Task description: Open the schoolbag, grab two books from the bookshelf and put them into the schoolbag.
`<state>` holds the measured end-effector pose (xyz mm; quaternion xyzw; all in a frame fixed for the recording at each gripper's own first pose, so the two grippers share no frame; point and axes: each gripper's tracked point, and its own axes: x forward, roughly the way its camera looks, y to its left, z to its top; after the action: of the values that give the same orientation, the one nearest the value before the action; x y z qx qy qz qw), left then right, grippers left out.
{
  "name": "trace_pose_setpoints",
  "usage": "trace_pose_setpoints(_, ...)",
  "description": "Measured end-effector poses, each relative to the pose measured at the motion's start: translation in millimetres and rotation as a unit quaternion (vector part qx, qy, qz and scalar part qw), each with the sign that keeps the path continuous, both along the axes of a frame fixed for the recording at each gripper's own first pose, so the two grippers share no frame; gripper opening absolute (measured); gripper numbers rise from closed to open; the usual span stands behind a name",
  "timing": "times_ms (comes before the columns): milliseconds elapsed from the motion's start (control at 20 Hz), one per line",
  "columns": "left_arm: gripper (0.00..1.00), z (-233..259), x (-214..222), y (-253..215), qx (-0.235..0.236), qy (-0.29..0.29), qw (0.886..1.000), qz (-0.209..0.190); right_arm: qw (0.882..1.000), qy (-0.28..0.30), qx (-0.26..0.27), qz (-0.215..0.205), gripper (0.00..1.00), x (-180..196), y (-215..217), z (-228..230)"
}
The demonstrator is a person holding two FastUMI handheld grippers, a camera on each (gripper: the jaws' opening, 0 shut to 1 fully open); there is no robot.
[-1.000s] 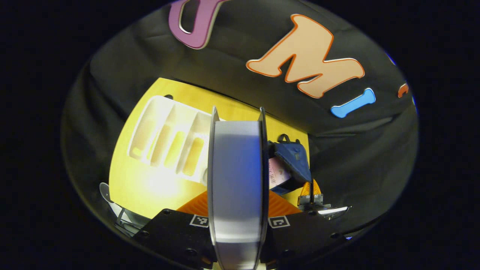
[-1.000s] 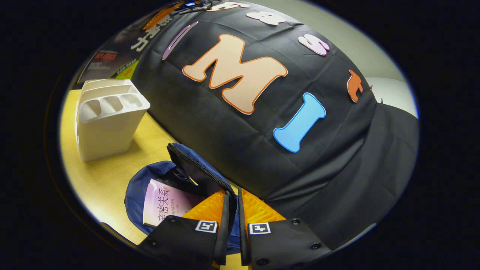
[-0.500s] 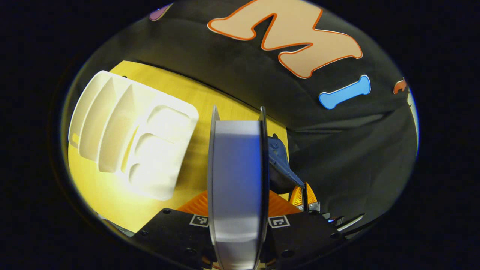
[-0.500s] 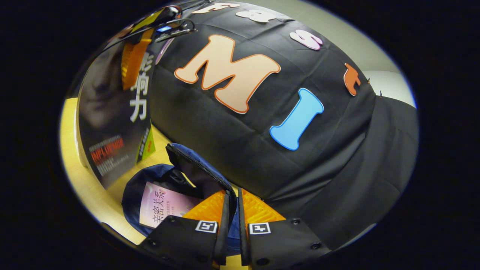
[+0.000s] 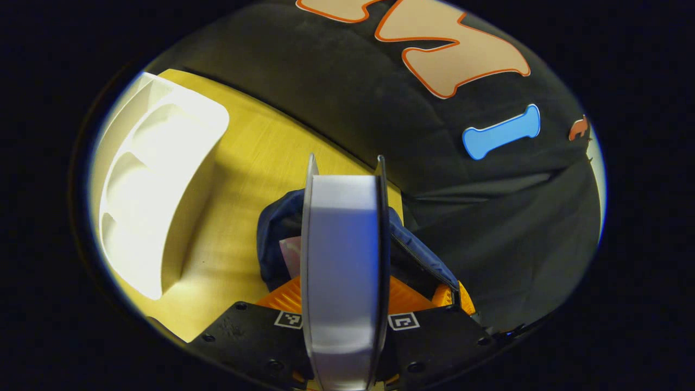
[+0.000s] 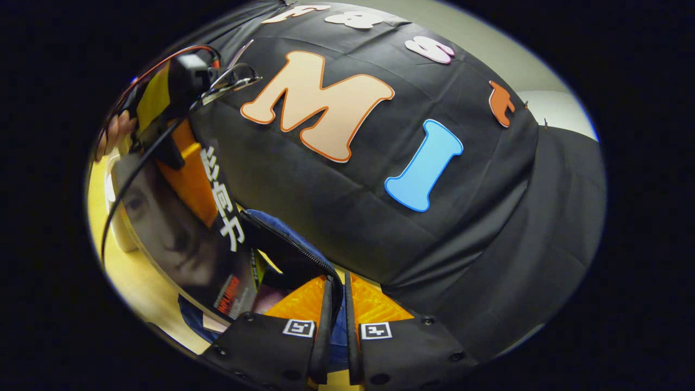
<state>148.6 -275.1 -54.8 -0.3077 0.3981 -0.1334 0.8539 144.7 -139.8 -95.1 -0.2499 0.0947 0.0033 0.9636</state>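
**Second book arriving over the open schoolbag**

Since 1 second ago, the left gripper (image 5: 343, 271) has carried its book (image 5: 342, 260) from beside the white bookshelf (image 5: 157, 190) to directly above the schoolbag (image 5: 277, 228). Its jaws are clamped on the book's 2 covers, page edge facing the camera. Right gripper (image 6: 336, 326) jaws are pinched on the zipper flap (image 6: 293, 255), holding the mouth open. From that side, the dark-covered book (image 6: 184, 239) stands nearly upright, lower edge at the opening, long axis pointing down into the bag. 1 pink book (image 5: 290, 250) already lies inside. Bag and shelf rest on a yellow wooden counter (image 5: 244, 163) against black cloth.
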Motion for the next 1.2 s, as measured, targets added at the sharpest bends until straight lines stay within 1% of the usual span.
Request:
trace_pose_setpoints(50,0.41,-4.1,6.1,-4.7,-0.009,-0.012,1.0,0.003,1.0,0.001,0.003,-0.002,0.17,0.1,0.4,0.6)
trace_pose_setpoints(200,0.4,-20.6,20.0,-18.6,-0.039,-0.032,0.999,0.007,1.0,0.0,0.009,-0.004,0.17,0.6,0.4,1.3)
trace_pose_setpoints(350,0.4,-39.0,29.0,-31.6,-0.074,-0.035,0.997,0.011,1.0,0.002,0.006,-0.001,0.17,-1.4,5.4,0.1)
trace_pose_setpoints(450,0.4,-45.7,31.8,-36.5,-0.103,-0.041,0.994,0.017,1.0,-0.001,-0.003,0.001,0.17,-2.4,7.1,2.4)
trace_pose_setpoints(550,0.4,-53.7,32.9,-39.0,-0.13,-0.04,0.99,0.023,1.0,0.001,0.0,0.002,0.17,-4.8,8.1,1.7)
trace_pose_setpoints(650,0.41,-63.5,34.7,-43.9,-0.154,-0.038,0.987,0.02,1.0,0.001,0.002,0.002,0.17,-5.8,11.5,0.7)
trace_pose_setpoints(700,0.39,-68.7,36.8,-45.8,-0.164,-0.038,0.986,0.017,1.0,0.002,0.002,0.005,0.17,-4.9,13.1,0.5)
trace_pose_setpoints(850,0.38,-91.6,36.8,-54.9,-0.192,-0.032,0.981,0.008,1.0,0.007,0.005,0.011,0.17,-6.1,21.6,-4.9)
trace_pose_setpoints(1000,0.38,-114.0,38.2,-78.8,-0.214,-0.01,0.977,-0.022,1.0,0.013,0.006,0.017,0.17,-8.5,28.9,-10.5)
trace_pose_setpoints(1200,0.39,-130.8,48.6,-104.2,-0.244,0.003,0.969,-0.035,1.0,0.016,-0.002,0.024,0.17,-11.6,33.7,-13.9)
